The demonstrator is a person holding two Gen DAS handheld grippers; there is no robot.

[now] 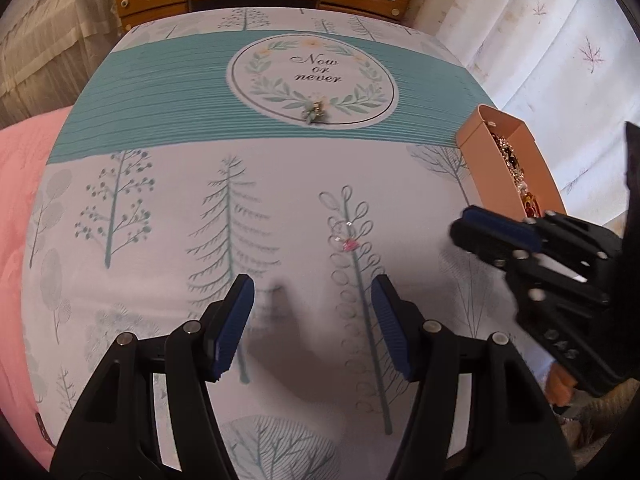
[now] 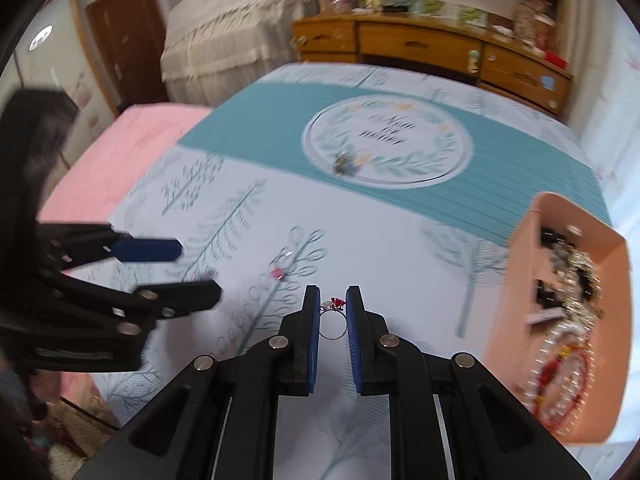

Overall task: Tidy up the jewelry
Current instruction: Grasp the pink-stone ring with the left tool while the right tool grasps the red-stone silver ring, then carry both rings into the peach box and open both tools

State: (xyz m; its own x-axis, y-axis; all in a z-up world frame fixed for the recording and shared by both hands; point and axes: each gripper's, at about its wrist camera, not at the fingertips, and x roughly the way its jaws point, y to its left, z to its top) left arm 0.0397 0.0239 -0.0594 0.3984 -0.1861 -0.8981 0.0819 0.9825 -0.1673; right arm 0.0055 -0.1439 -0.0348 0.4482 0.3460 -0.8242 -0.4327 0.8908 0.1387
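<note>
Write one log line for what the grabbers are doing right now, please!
right gripper: jaws shut on ring | left gripper: jaws open, holding nothing | pink earring: on cloth | jewelry box: on right

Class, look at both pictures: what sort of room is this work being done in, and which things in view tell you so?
Most likely a bedroom at home. The work surface is a printed bedspread beside a pink blanket, with a wooden dresser behind and a lace-covered piece of furniture near a door.

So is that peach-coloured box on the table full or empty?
Well filled. The open peach-coloured plastic box holds a tangled heap of beaded jewelry, reaching near its rim in the right wrist view.
</note>
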